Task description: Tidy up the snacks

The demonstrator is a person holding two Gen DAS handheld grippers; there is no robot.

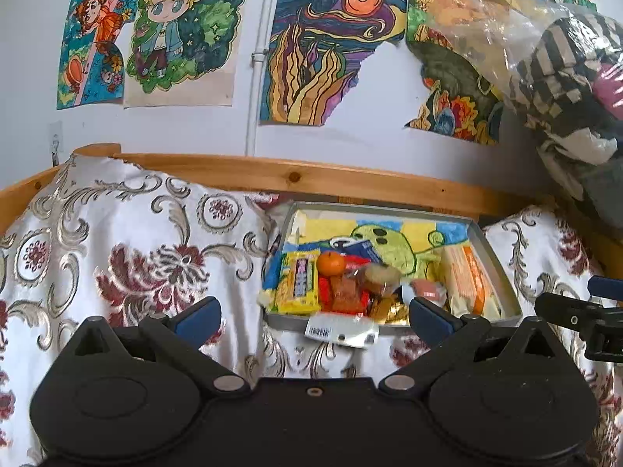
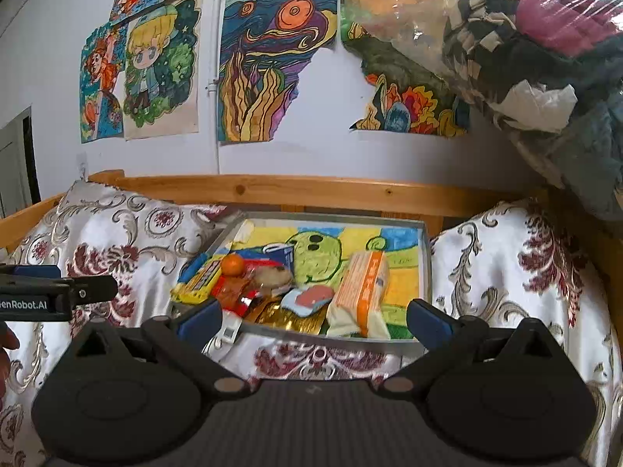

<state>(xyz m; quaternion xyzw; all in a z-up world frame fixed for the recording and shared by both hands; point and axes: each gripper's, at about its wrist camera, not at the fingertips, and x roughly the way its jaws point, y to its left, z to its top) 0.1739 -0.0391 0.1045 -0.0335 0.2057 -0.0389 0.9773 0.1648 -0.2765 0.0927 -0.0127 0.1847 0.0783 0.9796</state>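
Both tools held short of a grey tray [image 2: 424, 257] on a flower-patterned cloth [image 1: 128, 257], a wooden rail [image 1: 311, 179] behind and bright drawings on the wall [image 1: 319, 43].

Left gripper [image 1: 315, 313]: jaws spread wide, nothing between them, aimed at the tray's near left corner. Right gripper [image 2: 313, 317]: also spread wide and empty, facing the tray's near edge.

Snacks heaped at the near end of the tray, far end bare down to a painted liner:
- yellow packet [image 1: 298, 286] at the left, leaning over the rim
- small orange [image 1: 331, 262] perched on top of the pile
- red wrappers [image 1: 342, 295] and a gold foil pack [image 2: 290, 317] underneath
- blue-and-pink pack [image 2: 309, 299] in the middle
- long orange-and-white package [image 2: 364, 292] on the right, lying lengthwise
- white barcode tag [image 1: 340, 330] hanging over the front rim

Sorting apparently not begun — likely a first pick still to choose.

Risks from here:
- Orange rolling off once anything beneath shifts — round, and resting on slick wrappers.
- Foil and film packs sliding out of a pinch, or two coming up together where overlapped.
- Tray tipping or skidding on soft, rumpled cloth if pressed at the rim.
- Crushing soft contents with too firm a squeeze.
- Grippers fouling each other, both crowding the same near edge.
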